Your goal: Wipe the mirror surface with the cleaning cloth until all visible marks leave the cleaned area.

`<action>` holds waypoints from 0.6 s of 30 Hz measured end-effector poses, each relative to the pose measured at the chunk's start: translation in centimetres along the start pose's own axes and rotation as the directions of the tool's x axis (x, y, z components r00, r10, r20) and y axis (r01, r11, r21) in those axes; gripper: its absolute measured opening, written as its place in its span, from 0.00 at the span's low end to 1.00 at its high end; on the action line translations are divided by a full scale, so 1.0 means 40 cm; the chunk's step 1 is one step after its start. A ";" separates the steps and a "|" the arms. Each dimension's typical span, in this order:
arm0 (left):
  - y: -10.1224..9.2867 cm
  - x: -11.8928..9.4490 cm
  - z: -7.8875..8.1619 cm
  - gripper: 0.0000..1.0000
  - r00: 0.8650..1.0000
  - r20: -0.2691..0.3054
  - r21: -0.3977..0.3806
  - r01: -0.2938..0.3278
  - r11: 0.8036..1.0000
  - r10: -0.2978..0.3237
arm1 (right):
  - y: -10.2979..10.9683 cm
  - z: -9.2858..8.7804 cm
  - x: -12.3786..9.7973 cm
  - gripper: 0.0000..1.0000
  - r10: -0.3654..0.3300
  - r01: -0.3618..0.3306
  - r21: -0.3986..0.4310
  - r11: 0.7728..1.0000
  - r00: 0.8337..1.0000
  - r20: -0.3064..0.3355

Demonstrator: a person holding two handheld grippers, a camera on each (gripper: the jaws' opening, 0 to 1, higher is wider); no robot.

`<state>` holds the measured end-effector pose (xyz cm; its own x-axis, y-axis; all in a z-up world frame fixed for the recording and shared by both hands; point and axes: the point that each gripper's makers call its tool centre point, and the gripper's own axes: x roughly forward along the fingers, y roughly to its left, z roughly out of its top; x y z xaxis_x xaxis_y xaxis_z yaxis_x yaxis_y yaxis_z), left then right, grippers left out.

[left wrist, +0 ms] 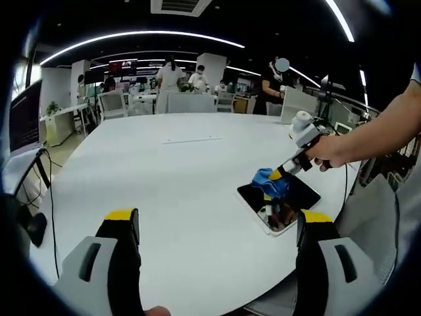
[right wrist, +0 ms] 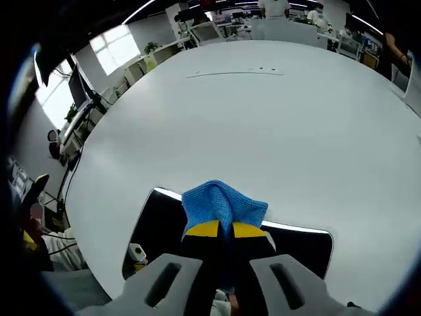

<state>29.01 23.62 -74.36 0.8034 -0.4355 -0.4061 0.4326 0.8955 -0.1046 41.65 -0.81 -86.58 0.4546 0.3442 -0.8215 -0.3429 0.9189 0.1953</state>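
In the right gripper view the near edge of the mirror (right wrist: pixel 158 227) is cut off behind the right gripper (right wrist: pixel 220 229), and its middle is covered by the cleaning cloth (right wrist: pixel 222 204), so any marks on the glass under the cloth cannot be judged. The dark glass reflects a small white and yellow shape at its left end, too small to make out. In the left gripper view the mirror (left wrist: pixel 296 197) is partly hidden by the cloth (left wrist: pixel 273 183) and its near corner sits close behind the left gripper's right finger (left wrist: pixel 314 227); the reflections in it are blurred.

The right gripper (left wrist: pixel 284 172) reaches in from the right of the left gripper view, held by a hand (left wrist: pixel 329 153) with a bare forearm running up to the frame's edge. It slants down toward the mirror, and its yellow-tipped fingers (right wrist: pixel 204 229) are closed together on a bunched fold of the blue cloth, which is pressed onto the glass.

The left gripper (left wrist: pixel 214 224) hovers over the white table (left wrist: pixel 184 171), apart from the mirror, with its fingers spread wide and nothing between them.

The mirror lies flat near the table's edge. Beyond the table stand several people, desks and chairs, small and indistinct.
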 end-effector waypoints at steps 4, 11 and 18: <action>-0.002 0.000 0.003 0.99 1.000 -0.001 0.002 0.000 1.000 0.000 | 0.002 0.002 0.004 0.00 -0.010 0.010 -0.022 1.000 1.000 -0.002; -0.001 0.003 0.009 0.99 1.000 0.004 0.002 -0.005 1.000 0.005 | 0.002 -0.003 0.002 0.00 0.017 -0.018 -0.040 0.999 1.000 -0.014; -0.001 -0.003 0.009 0.99 1.000 0.006 0.002 -0.011 1.000 0.011 | -0.010 -0.006 -0.003 0.00 0.014 -0.014 -0.047 0.999 1.000 -0.015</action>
<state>29.06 23.59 -73.99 0.8101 -0.4266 -0.4021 0.4248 0.8999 -0.0988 41.53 -1.27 -86.69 0.4376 0.3538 -0.8266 -0.3873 0.9038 0.1818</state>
